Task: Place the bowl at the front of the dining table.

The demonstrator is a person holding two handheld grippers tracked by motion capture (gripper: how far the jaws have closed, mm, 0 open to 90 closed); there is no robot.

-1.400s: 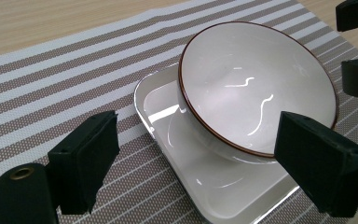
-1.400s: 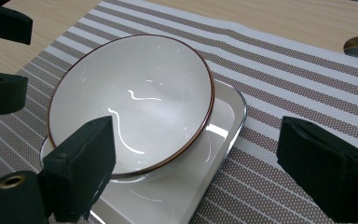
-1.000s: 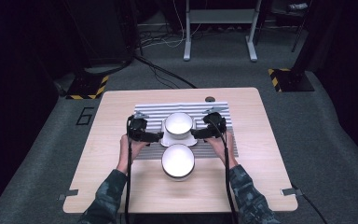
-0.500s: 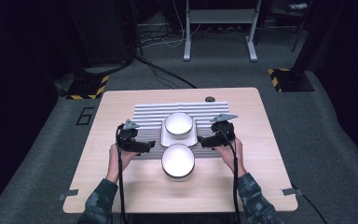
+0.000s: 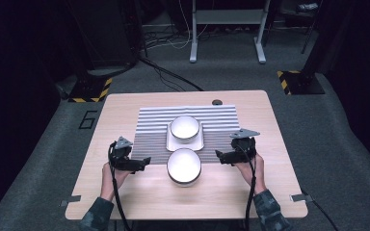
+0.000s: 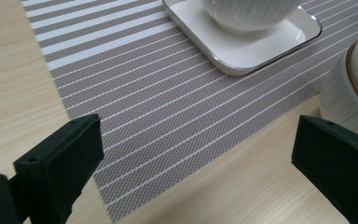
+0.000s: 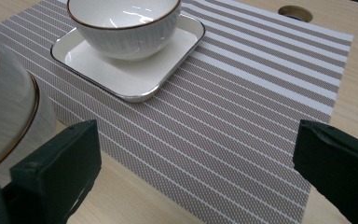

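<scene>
Since a second ago, you have drawn both hands away from the far white ribbed bowl (image 5: 184,127) toward the table's near edge. Your left gripper (image 5: 144,162) and right gripper (image 5: 219,155) now flank the near white bowl with a brown rim (image 5: 183,165), apart from it. Both sets of jaws stand spread and hold nothing; the left jaws have just been opening. The far bowl sits on a white square plate (image 5: 198,143) on the grey striped placemat (image 5: 149,126). Both bowls look empty.
</scene>
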